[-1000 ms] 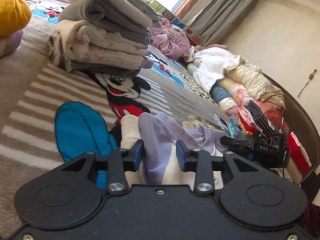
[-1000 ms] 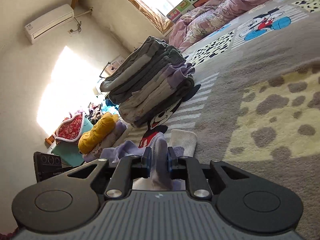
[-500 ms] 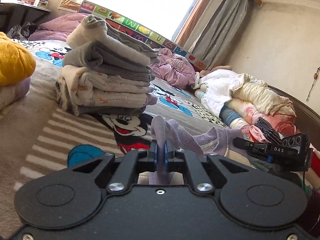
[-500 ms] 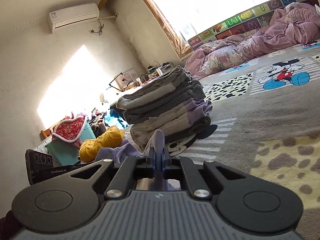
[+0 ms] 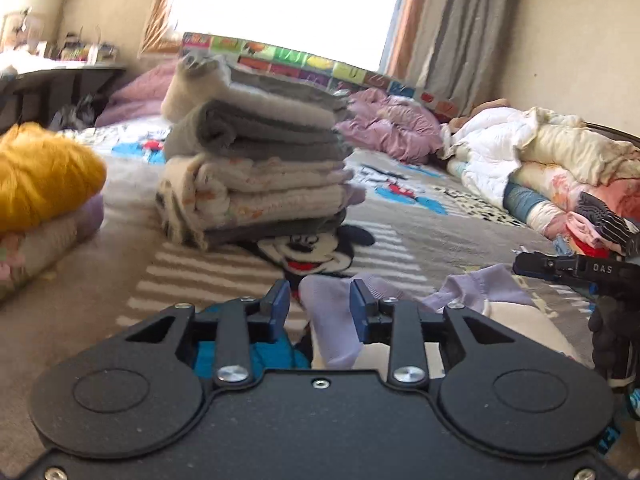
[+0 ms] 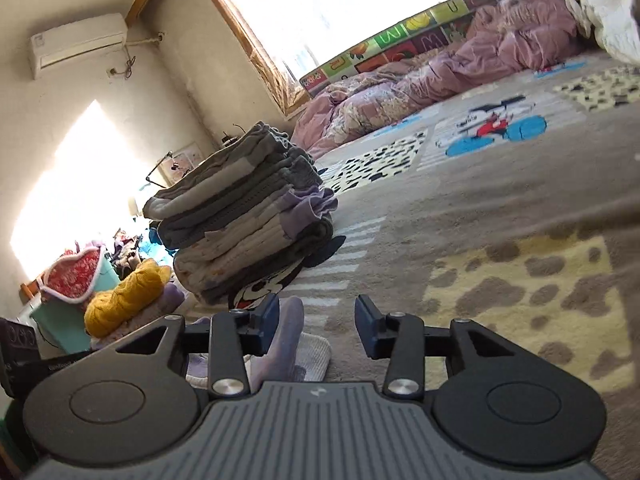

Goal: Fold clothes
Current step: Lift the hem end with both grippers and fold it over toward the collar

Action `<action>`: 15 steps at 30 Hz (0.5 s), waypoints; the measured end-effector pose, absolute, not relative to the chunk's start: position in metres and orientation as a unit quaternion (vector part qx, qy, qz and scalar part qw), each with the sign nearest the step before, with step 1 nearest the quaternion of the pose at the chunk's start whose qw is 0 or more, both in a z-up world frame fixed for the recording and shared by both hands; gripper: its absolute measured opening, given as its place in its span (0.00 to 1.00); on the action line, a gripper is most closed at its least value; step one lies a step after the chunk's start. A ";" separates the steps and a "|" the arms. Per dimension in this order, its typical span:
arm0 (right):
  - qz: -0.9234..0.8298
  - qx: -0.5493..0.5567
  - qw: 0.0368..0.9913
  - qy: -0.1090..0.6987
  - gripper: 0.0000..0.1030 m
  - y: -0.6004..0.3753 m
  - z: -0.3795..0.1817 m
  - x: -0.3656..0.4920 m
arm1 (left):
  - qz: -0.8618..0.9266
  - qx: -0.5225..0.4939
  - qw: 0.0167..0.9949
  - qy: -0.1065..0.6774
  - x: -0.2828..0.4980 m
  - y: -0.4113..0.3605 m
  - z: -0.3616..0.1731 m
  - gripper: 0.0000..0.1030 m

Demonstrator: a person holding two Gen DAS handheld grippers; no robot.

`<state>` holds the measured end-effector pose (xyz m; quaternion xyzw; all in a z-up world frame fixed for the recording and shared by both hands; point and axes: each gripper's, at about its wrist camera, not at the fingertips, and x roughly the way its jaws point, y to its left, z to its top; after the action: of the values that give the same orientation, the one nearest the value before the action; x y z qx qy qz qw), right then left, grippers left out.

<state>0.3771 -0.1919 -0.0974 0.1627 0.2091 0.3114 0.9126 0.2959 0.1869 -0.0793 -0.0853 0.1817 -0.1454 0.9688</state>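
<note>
The cartoon-mouse blanket (image 5: 420, 236) covers the bed and forms the work surface in both views. A pile of loose bedding and clothes (image 5: 532, 160) lies along its far right edge in the left wrist view. A stack of folded clothes (image 5: 256, 172) stands upright near the middle of the blanket, beyond both grippers. A yellow knitted garment (image 5: 44, 168) rests on other folded items to the left of the stack.

The lavender garment (image 5: 332, 320) lies on the blanket directly in front of the grippers, partly over a white piece (image 6: 316, 352).

Left gripper (image 5: 319, 307): jaws are opening. A raised fold of the lavender garment stands between the blue pads, close to the right-hand pad, not clamped.

Right gripper (image 6: 317, 318): jaws are opening. A lavender fold leans against the left-hand pad; the other pad stands clear of the cloth.
</note>
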 end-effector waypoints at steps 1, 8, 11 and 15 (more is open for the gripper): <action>0.324 0.137 0.917 0.188 0.42 -0.189 -0.089 0.370 | -0.161 -0.078 0.969 0.168 0.292 0.182 -0.077 0.29; 0.372 0.084 0.893 0.241 0.40 -0.151 -0.106 0.379 | -0.144 -0.055 0.950 0.271 0.326 0.164 -0.109 0.35; 0.364 0.162 0.865 0.306 0.40 -0.162 -0.130 0.403 | -0.138 -0.066 0.944 0.293 0.330 0.169 -0.110 0.39; 0.363 0.182 0.870 0.278 0.42 -0.179 -0.123 0.397 | -0.141 -0.042 0.962 0.232 0.319 0.163 -0.098 0.37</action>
<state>0.3971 -0.1787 -0.1230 0.1824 0.2778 0.3634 0.8703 0.3185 0.1631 -0.0980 -0.0420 0.2317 -0.1414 0.9615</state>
